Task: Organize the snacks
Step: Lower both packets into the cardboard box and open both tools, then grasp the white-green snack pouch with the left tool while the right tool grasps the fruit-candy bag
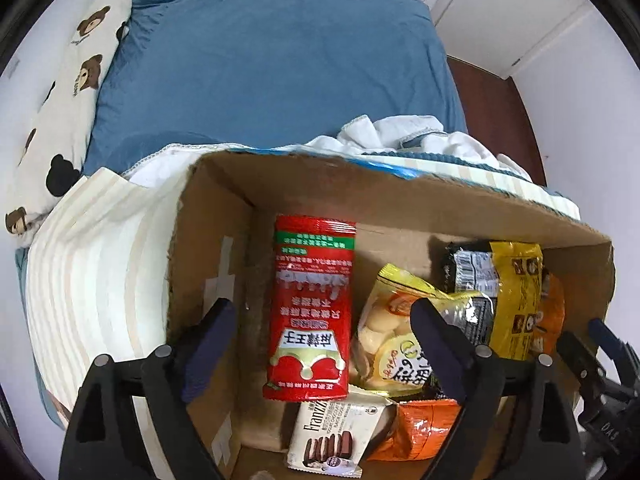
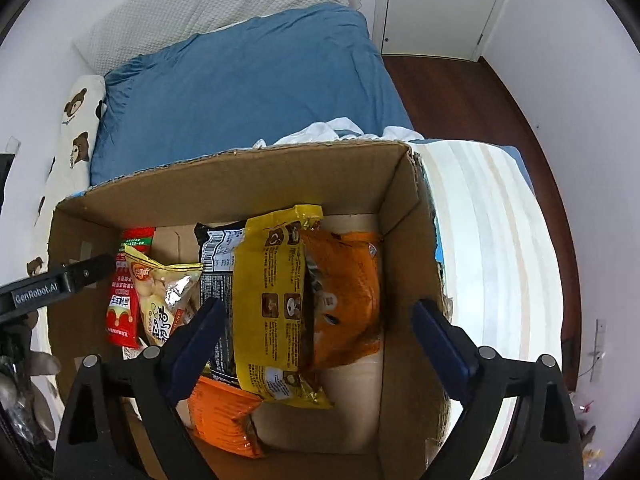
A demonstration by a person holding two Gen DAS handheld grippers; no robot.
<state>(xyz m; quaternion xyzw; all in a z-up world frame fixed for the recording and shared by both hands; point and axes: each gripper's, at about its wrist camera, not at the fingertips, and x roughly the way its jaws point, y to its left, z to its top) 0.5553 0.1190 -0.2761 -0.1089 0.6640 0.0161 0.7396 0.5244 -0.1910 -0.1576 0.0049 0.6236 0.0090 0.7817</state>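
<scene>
Left tool (image 1: 324, 344) hangs over the left half of the cardboard box (image 1: 304, 184), fingers spread wide, nothing between them; right tool (image 2: 316, 340) hangs over the right half, also spread wide and empty; left tool's arm shows at the left edge of the right wrist view; the right tool's tip shows at the right edge of the left wrist view.

Snacks all lie inside the box; red packet (image 1: 312, 308) lies flat lengthwise left of centre; pale yellow bag (image 1: 388, 336) just beside it on the right, touching; white Franzzi wafer pack (image 1: 340, 436) at the near edge, partly under the red packet's near end; orange bag (image 1: 416, 428) beside the wafer pack on the right; black packet with barcode (image 2: 218, 256) further right, under a yellow packet (image 2: 276, 292); yellow packet overlaps a second orange bag (image 2: 348, 296) toward the right wall.

Box sits on a pale striped wooden bench (image 2: 488, 240); white cloth (image 1: 392, 136) bunched at the far side of the box; blue bed (image 1: 276, 60) beyond; bear-print pillow (image 1: 68, 96) along the far left.
</scene>
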